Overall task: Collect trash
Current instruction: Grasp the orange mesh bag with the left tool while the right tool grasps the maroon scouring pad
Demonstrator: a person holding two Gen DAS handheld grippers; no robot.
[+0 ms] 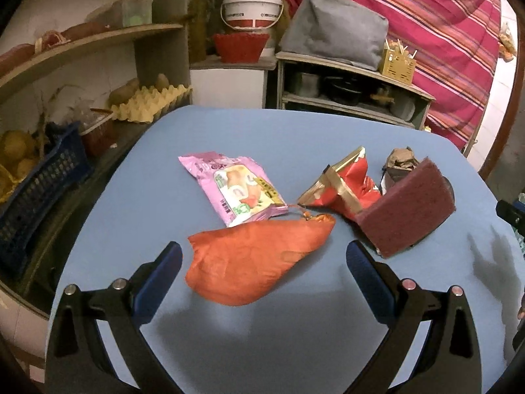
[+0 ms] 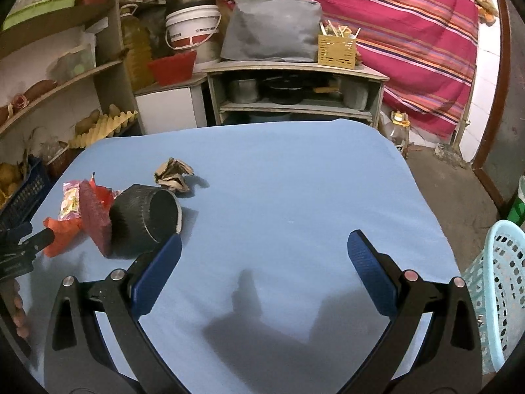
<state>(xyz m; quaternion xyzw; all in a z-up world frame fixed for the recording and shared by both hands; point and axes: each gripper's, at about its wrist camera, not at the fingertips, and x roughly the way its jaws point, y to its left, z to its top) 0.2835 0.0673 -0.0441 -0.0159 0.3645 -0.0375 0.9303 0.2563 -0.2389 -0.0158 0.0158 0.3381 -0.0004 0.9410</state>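
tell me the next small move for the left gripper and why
Probably ease the left gripper forward and down, then close on the orange bag. Its jaws are wide open with the bag lying flat on the blue table right between them, nearer than the pink wrapper. The right gripper is open over bare table.

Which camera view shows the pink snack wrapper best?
The left wrist view: the pink snack wrapper lies flat and fully visible beyond the orange bag. In the right wrist view only a part shows behind the maroon sponge.
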